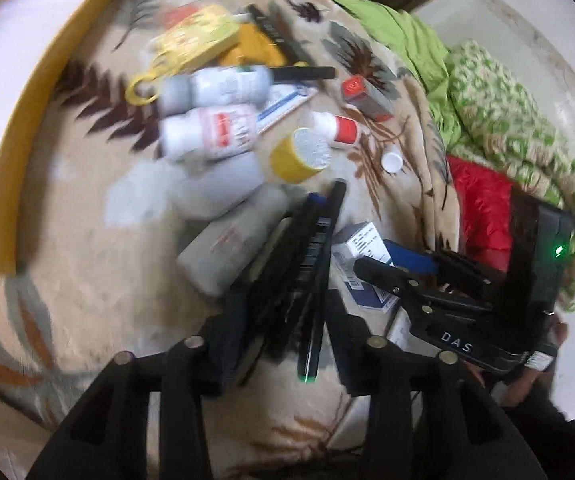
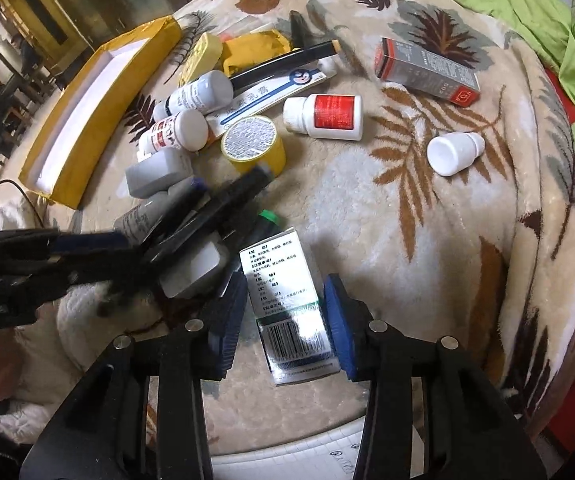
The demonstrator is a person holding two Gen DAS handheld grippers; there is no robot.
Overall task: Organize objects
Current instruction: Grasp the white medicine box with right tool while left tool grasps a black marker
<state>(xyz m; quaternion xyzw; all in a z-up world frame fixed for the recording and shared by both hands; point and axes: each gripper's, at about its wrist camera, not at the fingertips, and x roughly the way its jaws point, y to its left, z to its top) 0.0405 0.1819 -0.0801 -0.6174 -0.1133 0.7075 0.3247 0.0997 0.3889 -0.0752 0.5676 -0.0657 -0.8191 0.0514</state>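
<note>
My right gripper [image 2: 285, 320] has its blue pads [image 2: 337, 328] on either side of a white medicine box [image 2: 287, 304] with a barcode, lying on the blanket; the jaws look closed onto its sides. My left gripper [image 1: 283, 320] is shut on a bundle of dark pens [image 1: 307, 248]; it shows in the right wrist view [image 2: 191, 216] too. Several bottles [image 2: 191, 108] lie in a pile beyond. A yellow box [image 2: 83, 112] with a white inside stands open at the left.
A leaf-patterned beige blanket [image 2: 427, 248] covers the surface. On it lie a grey and red carton [image 2: 427, 70], a red-labelled white bottle [image 2: 323, 116], a small white bottle [image 2: 453, 152] and a yellow round tin [image 2: 253, 144]. Green cloth [image 2: 527, 12] lies at the back right.
</note>
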